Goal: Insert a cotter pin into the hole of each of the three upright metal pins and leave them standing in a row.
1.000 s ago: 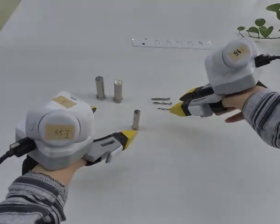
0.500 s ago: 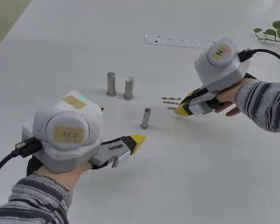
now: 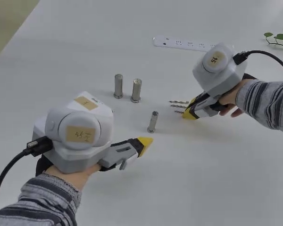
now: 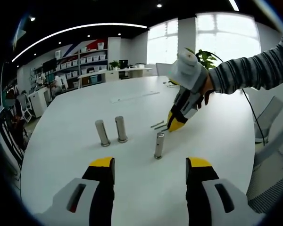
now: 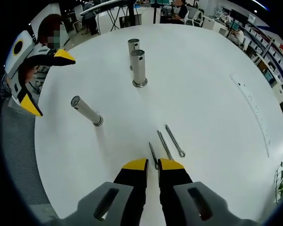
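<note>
Three upright metal pins stand on the white table: two side by side and a third one nearer. Three cotter pins lie flat to their right. My right gripper is down at the table with its jaws only a narrow gap apart. The near end of the closest cotter pin lies in that gap, flat on the table. My left gripper is open and holds nothing. It hovers short of the nearer metal pin, with the right gripper beyond.
A white power strip lies at the far side of the table. Green plant leaves reach in at the far right. A cable trails from the left gripper.
The right gripper has tipped down onto the nearest cotter pin, and its jaws have narrowed. The left gripper has stayed in place. The head camera has shifted.
</note>
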Demonstrator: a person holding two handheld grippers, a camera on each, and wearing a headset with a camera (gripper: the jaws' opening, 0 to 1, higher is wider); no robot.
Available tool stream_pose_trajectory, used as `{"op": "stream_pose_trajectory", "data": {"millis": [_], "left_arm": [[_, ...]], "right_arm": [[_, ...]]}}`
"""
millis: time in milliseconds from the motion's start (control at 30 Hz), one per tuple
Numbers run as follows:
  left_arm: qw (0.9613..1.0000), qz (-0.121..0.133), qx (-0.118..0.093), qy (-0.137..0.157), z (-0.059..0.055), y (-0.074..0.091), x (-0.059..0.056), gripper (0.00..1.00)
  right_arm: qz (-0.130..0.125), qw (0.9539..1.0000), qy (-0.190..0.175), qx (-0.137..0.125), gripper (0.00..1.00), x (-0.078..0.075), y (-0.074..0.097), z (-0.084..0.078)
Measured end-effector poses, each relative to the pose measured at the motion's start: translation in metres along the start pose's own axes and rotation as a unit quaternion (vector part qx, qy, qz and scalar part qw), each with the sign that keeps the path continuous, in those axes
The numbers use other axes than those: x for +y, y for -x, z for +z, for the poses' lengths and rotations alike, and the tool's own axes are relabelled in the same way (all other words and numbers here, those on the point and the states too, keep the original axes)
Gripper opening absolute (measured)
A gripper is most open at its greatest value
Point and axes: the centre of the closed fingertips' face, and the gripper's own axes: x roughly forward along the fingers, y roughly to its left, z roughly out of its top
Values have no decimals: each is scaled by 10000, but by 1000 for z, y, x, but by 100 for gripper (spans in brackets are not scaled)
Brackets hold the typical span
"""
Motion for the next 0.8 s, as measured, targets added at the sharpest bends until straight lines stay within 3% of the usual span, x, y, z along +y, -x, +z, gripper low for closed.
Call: {"op": "stream_pose_trajectory", "data": {"millis": [167,233,267,433,600,633,733,800], "left_arm": [[9999,-75,-51,92,2,-1,-2,58],[9999,-90,-46,89,2,-1,-3,57],[9999,-93,-41,83,2,-1,-3,57],[9999,-105,-57,57,3,-1,-3,55],[9999,-73,-74,16,5,0,-3,54],[9999,-78,-70,-21,6,0,-4,54],[9998,-108,-103,-93,9,0,-7,54],[9998,-127,-115,-104,10,1,-8,53]], "right_arm": [[42,9996,258,144,1,1,0,0],[-93,9987,443,247,0,-4,0,-1],[-7,9986,470,231,0,-1,-1,0],[-124,9980,556,260,0,-3,-1,-2],[-200,9990,336,-205,0,-5,2,2],[-229,9986,347,-338,0,-5,4,5],[-322,9975,477,-412,0,-5,10,3],[-328,9961,642,-506,0,2,17,6]]}}
